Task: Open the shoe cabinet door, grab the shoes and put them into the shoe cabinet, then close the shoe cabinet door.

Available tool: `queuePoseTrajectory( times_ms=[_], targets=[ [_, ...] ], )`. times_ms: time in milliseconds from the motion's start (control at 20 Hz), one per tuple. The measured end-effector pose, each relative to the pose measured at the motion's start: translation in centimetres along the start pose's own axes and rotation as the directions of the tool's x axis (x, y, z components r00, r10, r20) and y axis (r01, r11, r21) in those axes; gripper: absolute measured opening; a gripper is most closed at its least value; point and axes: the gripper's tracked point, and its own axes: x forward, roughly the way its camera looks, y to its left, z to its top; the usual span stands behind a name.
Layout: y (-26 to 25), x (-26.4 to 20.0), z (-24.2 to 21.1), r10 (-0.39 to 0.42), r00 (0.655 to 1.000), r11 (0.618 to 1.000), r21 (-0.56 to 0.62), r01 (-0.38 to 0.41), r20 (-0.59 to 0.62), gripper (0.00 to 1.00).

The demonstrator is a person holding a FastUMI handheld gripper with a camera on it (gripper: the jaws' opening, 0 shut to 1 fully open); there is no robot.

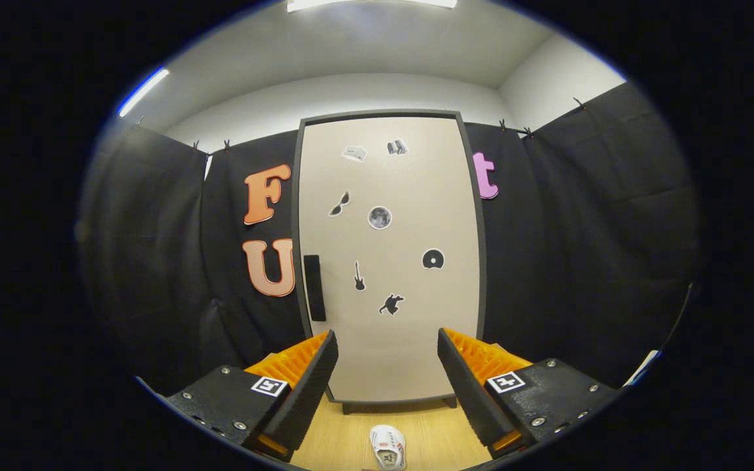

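Black cloth lined the booth behind the shoe cabinet [387, 261]; its door (dark handle [314, 287] at nine o'clock) was closed; the tool [387, 379] gaped, grasping nothing; a white shoe [388, 447] lay on the wooden floor [351, 438] between its fingers, at six o'clock.

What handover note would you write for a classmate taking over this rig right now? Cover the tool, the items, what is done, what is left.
Tool: open, holding nothing, facing the shoe cabinet.
Cabinet door: shut; its dark handle sits near the edge by the tool's left finger.
Shoe: on the wooden floor between the fingers, in front of the cabinet.
Done: nothing yet.
Left: open the door, put the shoe inside, close the door.
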Motion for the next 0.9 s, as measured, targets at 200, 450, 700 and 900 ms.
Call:
queuePoseTrajectory(
  times_ms=[200,450,700,900],
  targets=[
    [3.1,4.2,-1.1,-0.012,1.0,1.0,0.002,0.012,-0.007,0.95],
    [6.8,9.1,-1.5,-0.022,1.0,1.0,-0.013,0.022,-0.007,0.95],
    [9.8,14.2,-1.9,0.004,1.0,1.0,-0.013,-0.005,-0.013,0.95],
    [11.1,17.5,-2.4,0.013,1.0,1.0,-0.013,-0.013,-0.021,0.95]
  ],
)
